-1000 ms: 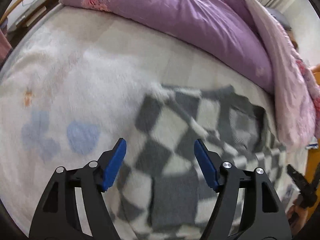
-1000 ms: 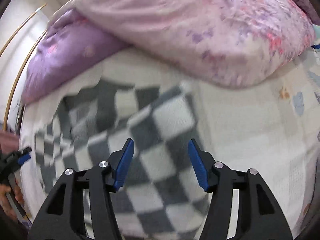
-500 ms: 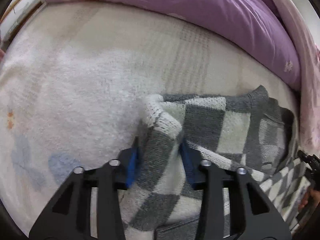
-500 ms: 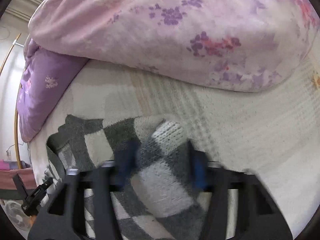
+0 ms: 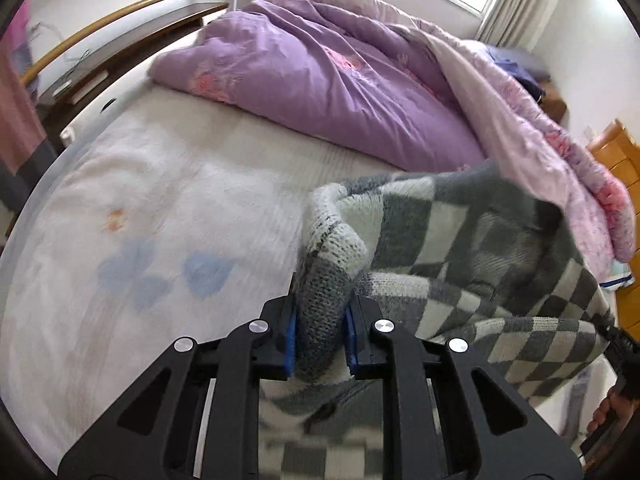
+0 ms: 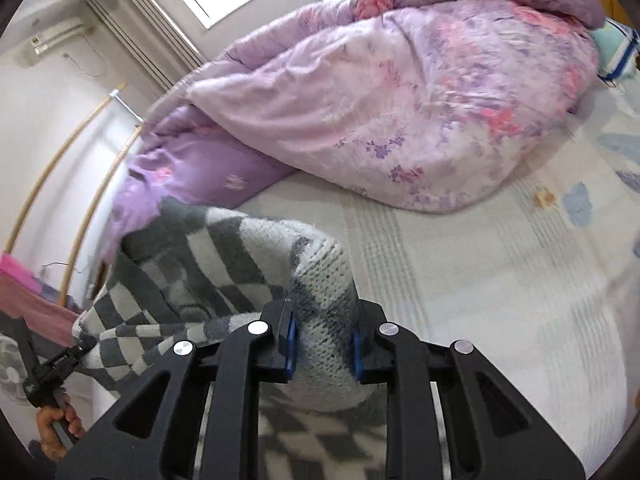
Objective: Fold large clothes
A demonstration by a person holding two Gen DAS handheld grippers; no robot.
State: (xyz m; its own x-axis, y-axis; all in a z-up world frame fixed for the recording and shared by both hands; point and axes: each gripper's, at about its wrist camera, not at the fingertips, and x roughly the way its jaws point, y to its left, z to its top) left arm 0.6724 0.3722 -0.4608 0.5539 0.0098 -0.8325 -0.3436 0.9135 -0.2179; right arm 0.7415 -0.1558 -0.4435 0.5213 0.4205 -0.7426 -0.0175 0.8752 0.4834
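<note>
left gripper [image 5: 320, 330]: checkered sweater [image 5: 472, 248] edge is pinched | right gripper [image 6: 324, 340]: other edge is pinched | sweater is held above bed [image 5: 160, 208]

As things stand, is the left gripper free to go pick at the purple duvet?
Probably not. The left gripper is shut on a bunched corner of the checked sweater, and the right gripper clamps another corner. The purple duvet lies unobstructed across the bed, but the sweater would need releasing first.
</note>
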